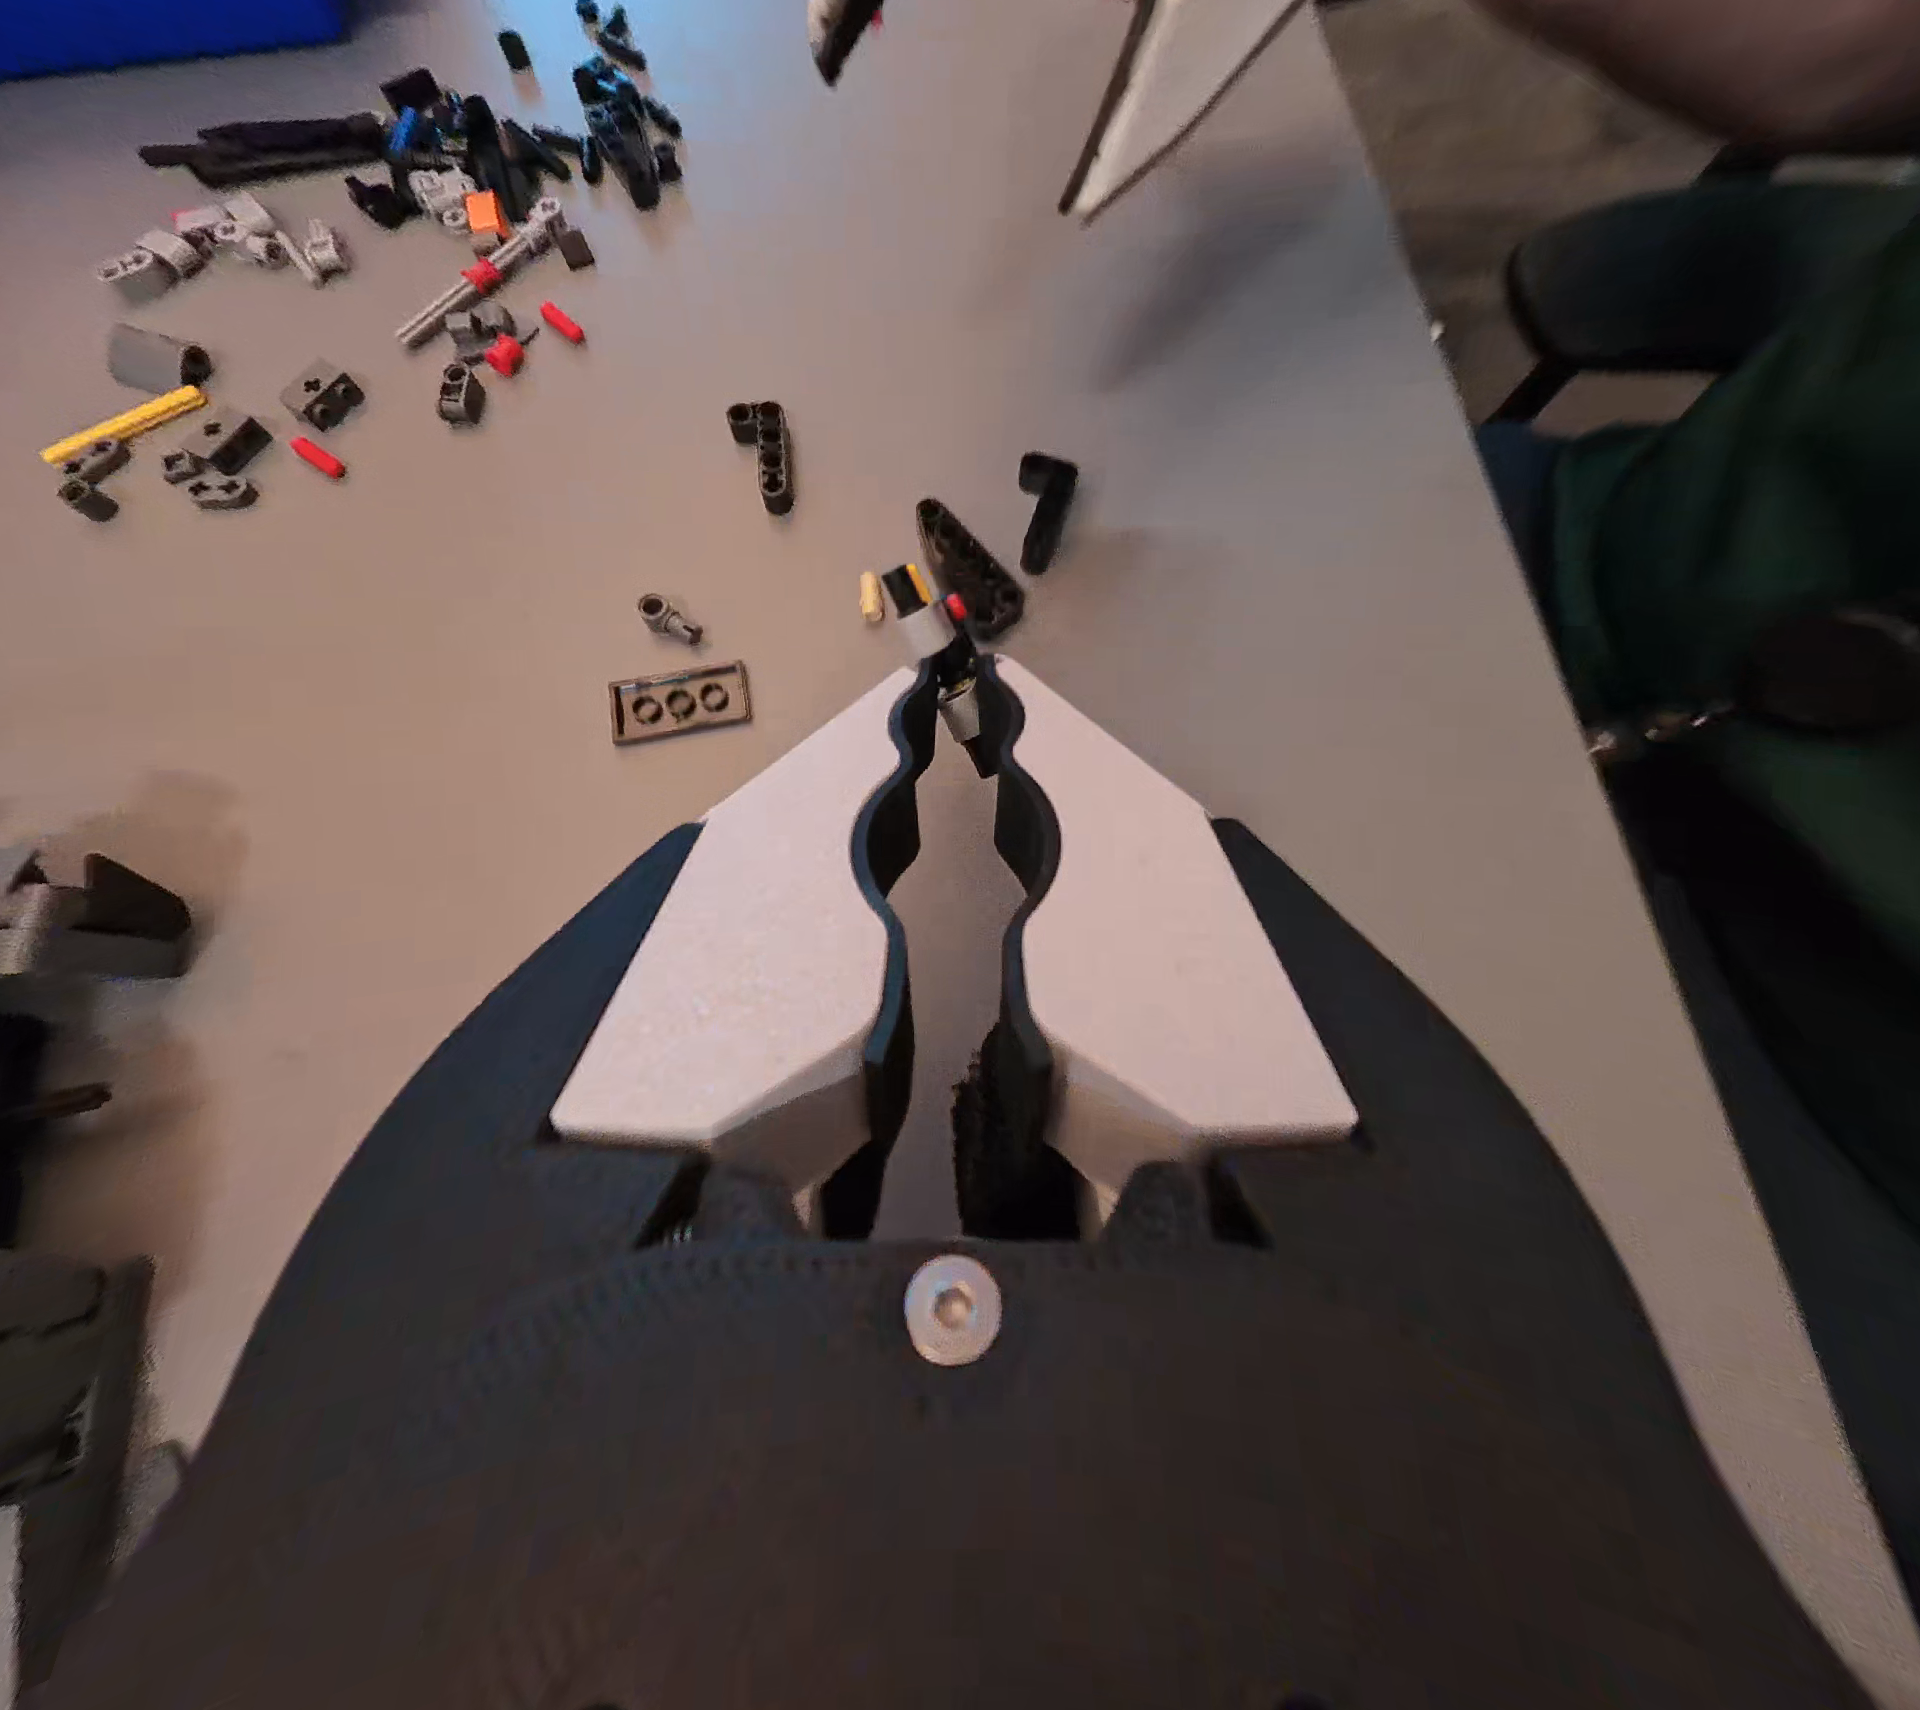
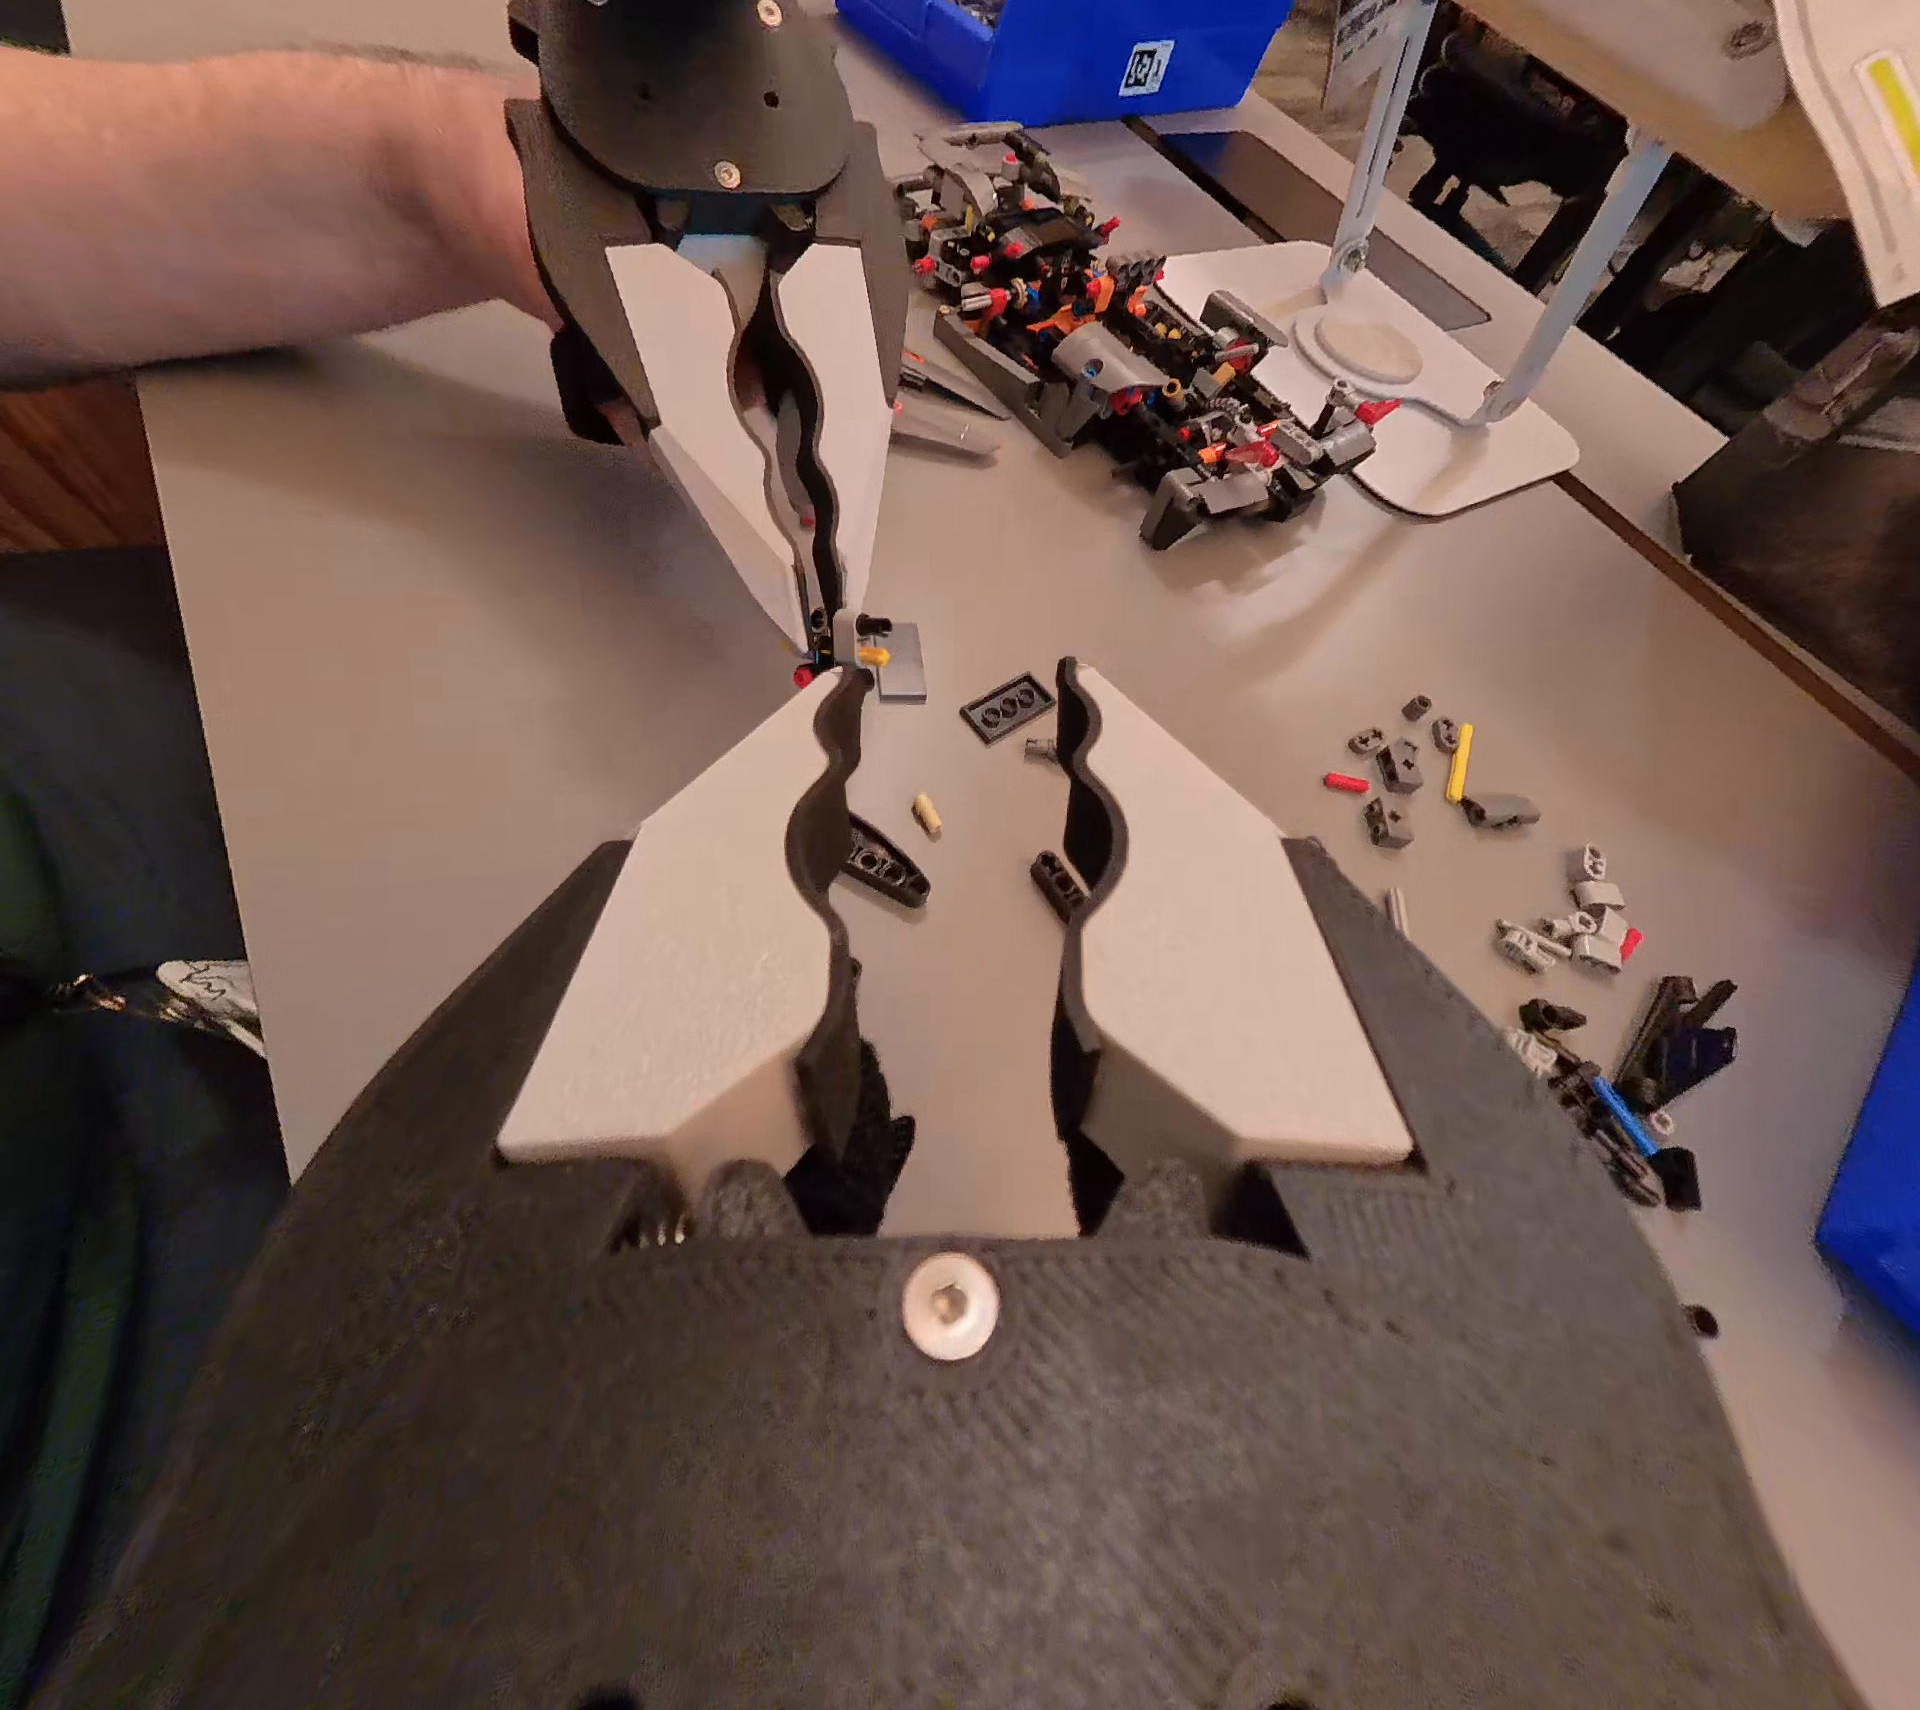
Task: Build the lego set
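Small pin-and-connector subassembly [image 1: 928, 621] pinched at tips of clenched left hand-held gripper [image 1: 954, 673] above desk [image 1: 935, 310]; right hand-held gripper [image 2: 961, 694] released, close by; risk of twisting loose under off-axis contact.

A small lego sub-assembly [image 1: 932, 634] of black, white, yellow and red parts sits pinched at the left gripper's [image 1: 954, 673] fingertips. The part-built dark grey lego car [image 2: 1122, 341] lies on the counter [image 2: 468, 621] at one o'clock, loose pieces [image 2: 1455, 787] scattered at three.
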A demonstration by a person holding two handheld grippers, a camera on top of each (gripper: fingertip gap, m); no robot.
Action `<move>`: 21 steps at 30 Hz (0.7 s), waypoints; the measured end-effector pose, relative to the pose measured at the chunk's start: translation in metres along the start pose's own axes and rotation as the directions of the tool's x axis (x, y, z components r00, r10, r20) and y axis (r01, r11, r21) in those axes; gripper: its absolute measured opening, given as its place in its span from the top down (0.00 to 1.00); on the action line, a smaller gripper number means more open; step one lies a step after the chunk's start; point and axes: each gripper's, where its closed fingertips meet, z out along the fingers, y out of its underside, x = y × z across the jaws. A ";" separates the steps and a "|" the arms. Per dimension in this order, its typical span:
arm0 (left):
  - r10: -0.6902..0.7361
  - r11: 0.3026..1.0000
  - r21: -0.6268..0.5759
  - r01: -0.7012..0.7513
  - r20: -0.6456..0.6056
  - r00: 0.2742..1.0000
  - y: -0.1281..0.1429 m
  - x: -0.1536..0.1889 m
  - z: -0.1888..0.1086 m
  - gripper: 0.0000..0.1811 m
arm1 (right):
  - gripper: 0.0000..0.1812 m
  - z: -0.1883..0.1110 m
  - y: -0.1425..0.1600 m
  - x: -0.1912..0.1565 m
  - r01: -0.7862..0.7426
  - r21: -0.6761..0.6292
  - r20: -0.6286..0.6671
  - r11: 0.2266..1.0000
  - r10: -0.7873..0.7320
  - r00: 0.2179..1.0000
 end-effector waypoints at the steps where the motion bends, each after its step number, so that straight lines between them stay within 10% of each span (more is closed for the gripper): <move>1: 0.028 0.999 -0.021 -0.027 0.011 1.000 0.003 0.000 0.002 0.97 | 0.80 0.000 0.002 0.000 0.000 -0.006 0.000 1.000 0.000 1.000; 12: -0.067 0.991 -0.121 0.050 -0.141 0.988 0.023 0.020 0.010 0.97 | 0.80 -0.003 0.031 -0.004 -0.031 -0.093 0.025 0.995 0.034 0.999; 21: -0.037 0.982 -0.184 0.034 -0.014 0.999 0.035 0.001 0.017 0.86 | 0.80 0.009 0.059 -0.016 -0.006 -0.206 0.085 0.979 0.024 0.996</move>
